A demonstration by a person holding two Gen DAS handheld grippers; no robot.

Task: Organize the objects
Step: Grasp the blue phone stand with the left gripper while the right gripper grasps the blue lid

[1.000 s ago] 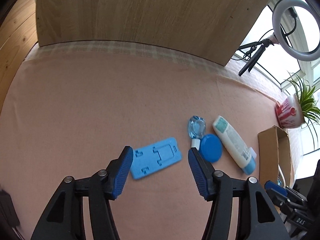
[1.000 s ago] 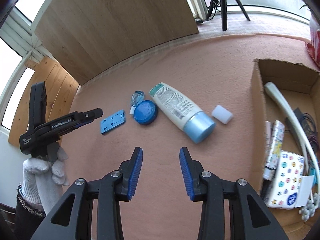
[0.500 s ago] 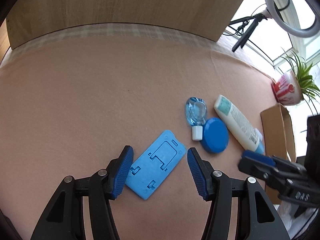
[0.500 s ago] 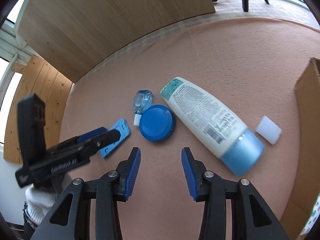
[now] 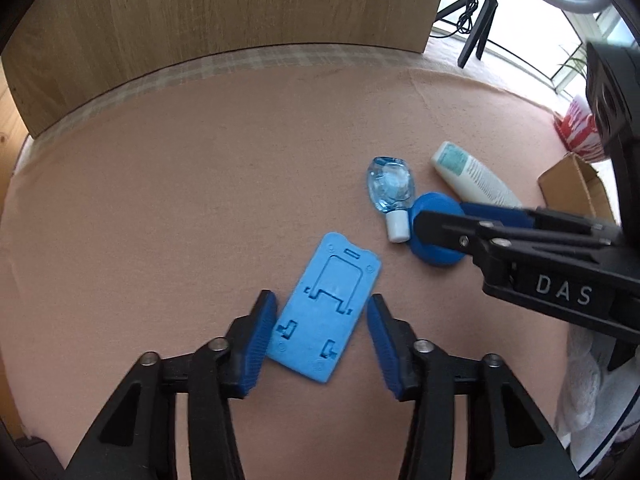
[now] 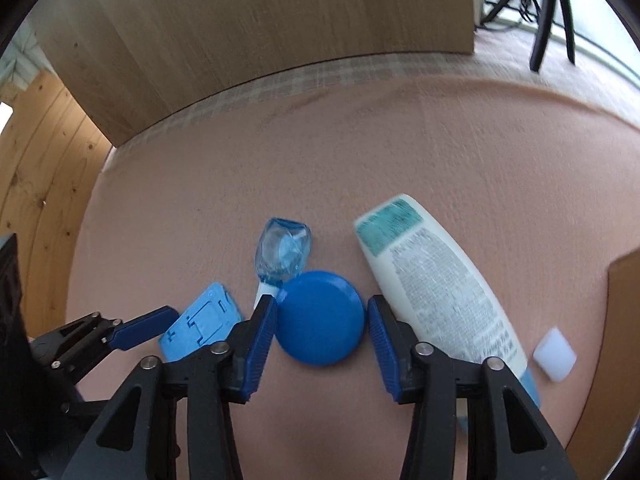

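Left tool [image 5: 322, 316] low over the table, jaws spread wide, blue pads [image 5: 262, 334] flanking but not pressing anything. Right tool [image 6: 322, 320] likewise low, jaws parted, nothing clamped. Right tool reaching in from the right edge of the left wrist view, just beside the left one.

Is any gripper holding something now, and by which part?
Nothing is held. The left gripper is open around the blue phone stand; the right gripper is open around the blue round lid.

Light-blue phone stand [image 5: 326, 314]; dark-blue round lid [image 6: 320, 324]; clear-blue small bottle [image 6: 283, 254], white cap; white lotion bottle [image 6: 436, 280], teal label; pink cloth [image 5: 180, 184].
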